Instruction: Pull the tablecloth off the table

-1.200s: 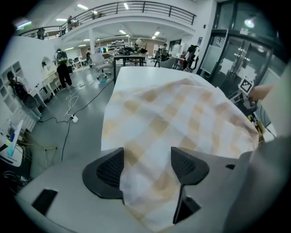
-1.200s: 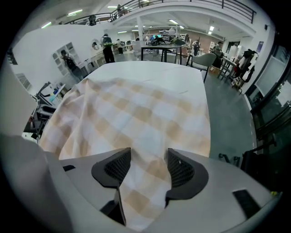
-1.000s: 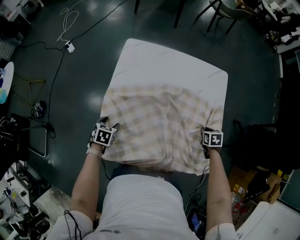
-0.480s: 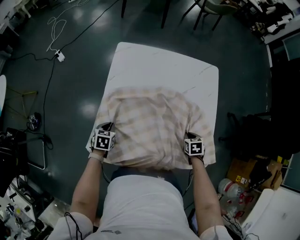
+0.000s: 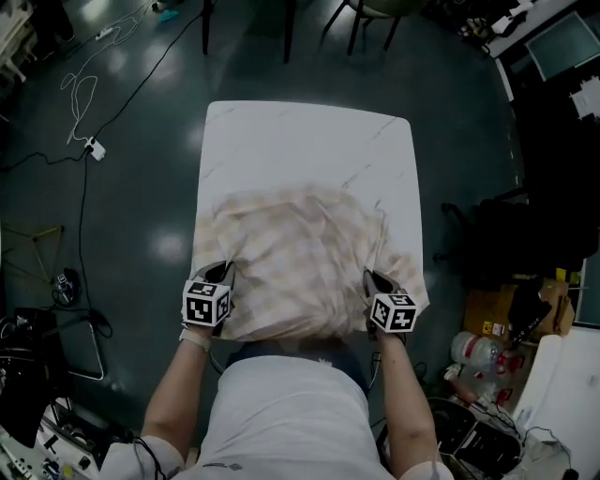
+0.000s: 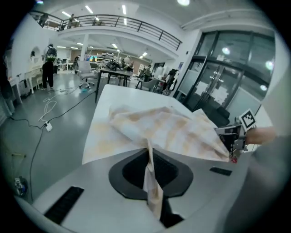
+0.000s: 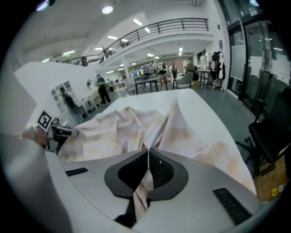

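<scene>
A beige-and-white checked tablecloth [image 5: 300, 258] lies bunched over the near half of a white marble-look table [image 5: 309, 141]. My left gripper [image 5: 219, 278] is shut on the cloth's near-left edge; in the left gripper view a fold of tablecloth [image 6: 152, 177] is pinched between its closed jaws, which have just closed. My right gripper [image 5: 374, 284] is shut on the near-right edge, with a strip of tablecloth [image 7: 143, 182] caught between its jaws. Both grips sit at the table's front edge, and the cloth [image 7: 136, 127] rises in ridges toward each.
Dark floor surrounds the table. Cables [image 5: 84, 84] run at the left, chair legs [image 5: 286, 28] stand beyond the far edge, and a dark chair [image 5: 506, 244], boxes and bottles [image 5: 473, 352] crowd the right. My body is just behind the table's near edge.
Both grippers have closed on the cloth. The right one moved left toward the middle, and the cloth has bunched narrower and slid toward me, baring more of the far table.
</scene>
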